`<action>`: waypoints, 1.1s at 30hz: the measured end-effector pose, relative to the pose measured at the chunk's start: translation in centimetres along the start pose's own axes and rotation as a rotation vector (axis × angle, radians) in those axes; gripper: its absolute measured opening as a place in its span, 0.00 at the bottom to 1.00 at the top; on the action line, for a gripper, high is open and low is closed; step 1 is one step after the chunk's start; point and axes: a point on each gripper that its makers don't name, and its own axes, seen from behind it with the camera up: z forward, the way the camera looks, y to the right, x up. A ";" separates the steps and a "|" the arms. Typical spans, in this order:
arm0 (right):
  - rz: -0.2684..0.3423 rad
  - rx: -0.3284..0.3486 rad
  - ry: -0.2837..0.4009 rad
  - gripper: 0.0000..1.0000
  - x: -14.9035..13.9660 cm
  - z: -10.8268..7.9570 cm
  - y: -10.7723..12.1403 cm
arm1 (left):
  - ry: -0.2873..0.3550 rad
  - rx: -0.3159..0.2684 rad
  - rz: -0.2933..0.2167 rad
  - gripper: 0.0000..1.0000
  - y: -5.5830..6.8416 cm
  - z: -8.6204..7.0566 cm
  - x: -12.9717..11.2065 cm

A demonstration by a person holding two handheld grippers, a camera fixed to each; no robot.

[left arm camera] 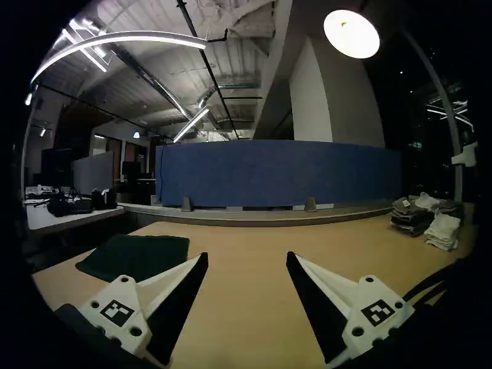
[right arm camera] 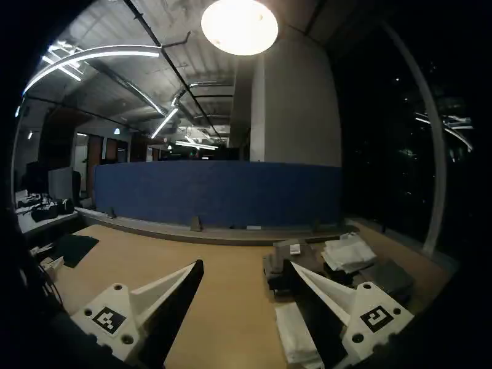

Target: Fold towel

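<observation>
Dim overall, ceiling lamp (right arm camera: 239, 24) glaring, edges bowed, perhaps underexposed.

Blue partition (left arm camera: 277, 172) behind wooden table (left arm camera: 258, 258)

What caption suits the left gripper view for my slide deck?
Open left gripper above a wooden table, dark folded towel lying to its left.

Matching white-and-black grippers
The left gripper (left arm camera: 246, 255) and right gripper (right arm camera: 243, 262) look like the same build: two wedge-shaped fingers (left arm camera: 181, 295) each, white plastic outside, black inner faces, tapering to a point, and every finger base has a square black-and-white marker tag (left arm camera: 117, 312) with small round holes (left arm camera: 125, 279) around it
</observation>
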 end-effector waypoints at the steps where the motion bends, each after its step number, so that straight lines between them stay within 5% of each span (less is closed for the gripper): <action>1: -0.002 0.002 0.008 1.00 0.3 0.0 0.2 | 0.000 0.000 0.000 0.95 0.0 0.0 0.0; 11: 0.014 -0.003 0.093 1.00 2.3 0.0 3.3 | 0.000 0.000 0.002 0.97 0.2 0.0 0.0; 20: 0.071 -0.020 0.104 1.00 -1.5 0.6 6.1 | 0.000 0.000 0.002 0.97 0.2 -0.1 0.1; 33: 0.092 -0.021 0.094 1.00 -7.2 1.7 6.9 | 0.000 0.000 0.002 0.97 0.2 -0.2 0.1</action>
